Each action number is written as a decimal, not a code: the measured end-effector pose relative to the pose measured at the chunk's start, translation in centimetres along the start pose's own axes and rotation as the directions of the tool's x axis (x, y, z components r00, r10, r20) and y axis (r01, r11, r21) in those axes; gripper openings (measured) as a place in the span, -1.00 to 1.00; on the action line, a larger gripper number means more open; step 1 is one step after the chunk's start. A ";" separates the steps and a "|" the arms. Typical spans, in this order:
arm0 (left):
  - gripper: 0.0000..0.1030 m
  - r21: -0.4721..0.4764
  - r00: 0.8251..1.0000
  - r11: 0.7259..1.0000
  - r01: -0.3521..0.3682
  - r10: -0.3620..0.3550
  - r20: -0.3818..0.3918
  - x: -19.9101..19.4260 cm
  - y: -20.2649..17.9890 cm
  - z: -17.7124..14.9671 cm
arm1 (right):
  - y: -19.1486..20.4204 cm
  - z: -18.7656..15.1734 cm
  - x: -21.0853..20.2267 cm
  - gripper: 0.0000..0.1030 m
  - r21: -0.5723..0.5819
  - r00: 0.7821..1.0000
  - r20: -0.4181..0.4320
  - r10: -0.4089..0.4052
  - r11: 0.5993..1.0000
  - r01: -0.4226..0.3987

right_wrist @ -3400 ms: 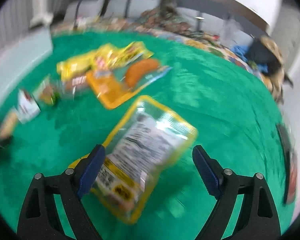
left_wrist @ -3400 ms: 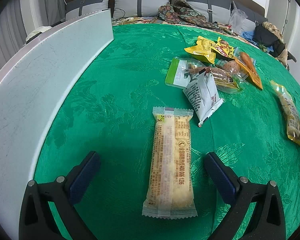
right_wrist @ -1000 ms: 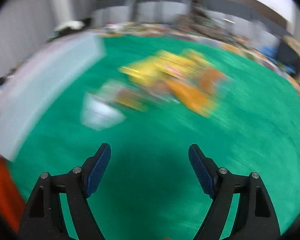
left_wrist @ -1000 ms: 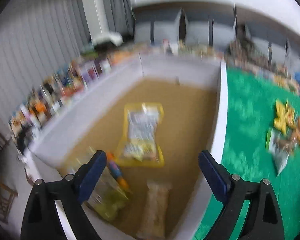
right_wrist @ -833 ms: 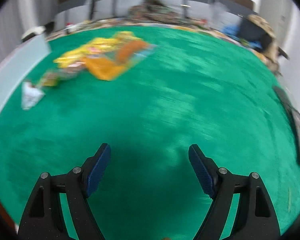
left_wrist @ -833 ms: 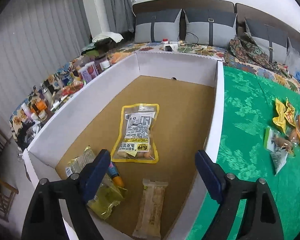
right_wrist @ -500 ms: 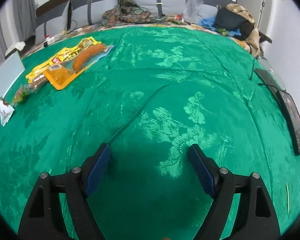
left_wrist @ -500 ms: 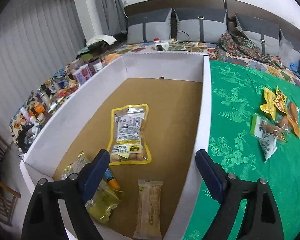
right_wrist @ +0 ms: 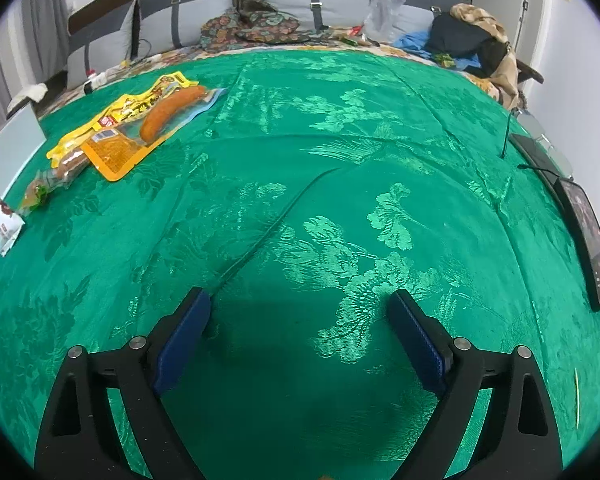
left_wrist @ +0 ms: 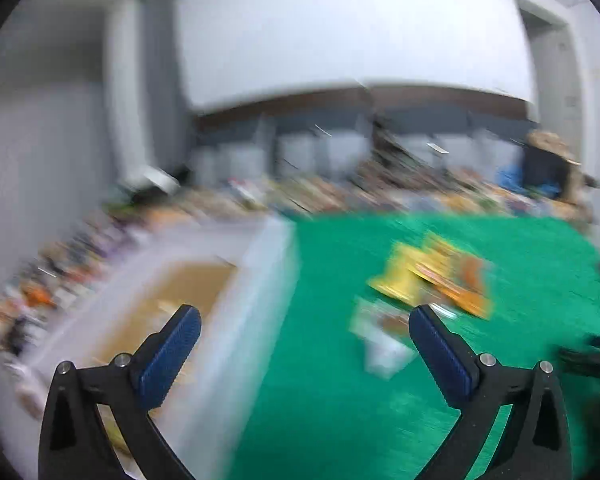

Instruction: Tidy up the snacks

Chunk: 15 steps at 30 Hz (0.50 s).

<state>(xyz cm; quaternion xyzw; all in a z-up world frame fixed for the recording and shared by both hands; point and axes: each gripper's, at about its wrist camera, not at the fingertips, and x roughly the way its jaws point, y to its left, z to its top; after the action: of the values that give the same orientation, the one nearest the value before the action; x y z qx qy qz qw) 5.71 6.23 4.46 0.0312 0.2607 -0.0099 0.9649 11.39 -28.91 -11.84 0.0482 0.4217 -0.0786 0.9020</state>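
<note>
My left gripper (left_wrist: 304,326) is open and empty; its view is motion-blurred. It hovers over the right wall of the white cardboard box (left_wrist: 260,304), whose brown floor shows at the left. A blurred cluster of yellow and orange snack packs (left_wrist: 432,280) lies on the green cloth to the right, with a white packet (left_wrist: 384,354) nearer. My right gripper (right_wrist: 300,316) is open and empty above bare green cloth. In the right wrist view an orange sausage pack (right_wrist: 156,128), yellow packs (right_wrist: 124,114) and a small white packet (right_wrist: 6,228) lie at the far left.
A green brocade cloth (right_wrist: 340,208) covers the table. A black phone (right_wrist: 590,240) and a cable lie at the right edge. Grey cushions and piled clothes (right_wrist: 472,40) stand behind the table. The box's white wall (right_wrist: 4,152) shows at the far left.
My left gripper has tilted up and swung right, from looking down into the box to its right wall and the snack pile. My right gripper has barely moved.
</note>
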 end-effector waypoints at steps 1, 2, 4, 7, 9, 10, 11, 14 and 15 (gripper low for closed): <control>1.00 -0.010 0.993 0.997 0.082 -0.083 -0.090 1.8 -1.4 -1.0 | 0.0 0.0 0.0 0.80 0.000 1.000 0.000 0.000 1.000 0.000; 1.00 -0.019 0.980 0.991 0.130 -0.132 -0.151 3.2 -2.3 -1.7 | 0.0 0.0 0.0 0.80 0.000 1.000 0.000 0.000 1.000 0.000; 1.00 -0.015 0.932 0.975 0.220 -0.214 -0.292 7.0 -4.5 -4.0 | 0.0 0.0 0.0 0.80 0.001 1.000 0.000 0.000 1.000 0.000; 0.99 0.044 0.889 0.971 0.234 -0.196 -0.413 11.6 -6.6 -6.5 | 0.0 0.0 0.0 0.80 0.001 1.000 0.000 0.000 1.000 0.000; 0.99 0.073 0.892 0.976 0.204 -0.155 -0.423 13.5 -6.9 -7.2 | 0.0 0.0 0.0 0.80 0.001 1.000 0.000 0.000 1.000 0.000; 0.99 0.077 0.892 0.977 0.197 -0.146 -0.427 14.2 -6.8 -7.4 | 0.0 0.0 0.0 0.80 0.001 1.000 0.000 -0.001 1.000 0.001; 1.00 0.061 0.888 0.977 0.206 -0.161 -0.430 14.8 -6.7 -7.6 | 0.0 0.0 0.0 0.80 0.001 1.000 0.000 -0.001 1.000 0.001; 1.00 0.026 0.898 0.983 0.182 -0.156 -0.411 15.1 -6.4 -7.9 | 0.0 0.0 0.0 0.81 0.001 1.000 0.000 0.000 1.000 0.000; 1.00 0.025 0.903 0.984 0.178 -0.153 -0.402 15.0 -6.4 -7.9 | 0.0 0.0 0.0 0.81 0.001 1.000 0.000 0.000 1.000 0.000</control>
<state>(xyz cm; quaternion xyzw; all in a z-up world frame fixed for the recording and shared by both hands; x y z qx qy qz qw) 14.50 0.29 -10.31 0.0399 0.4527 -0.0933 0.8858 11.42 -28.92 -11.81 0.0487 0.4218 -0.0789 0.9019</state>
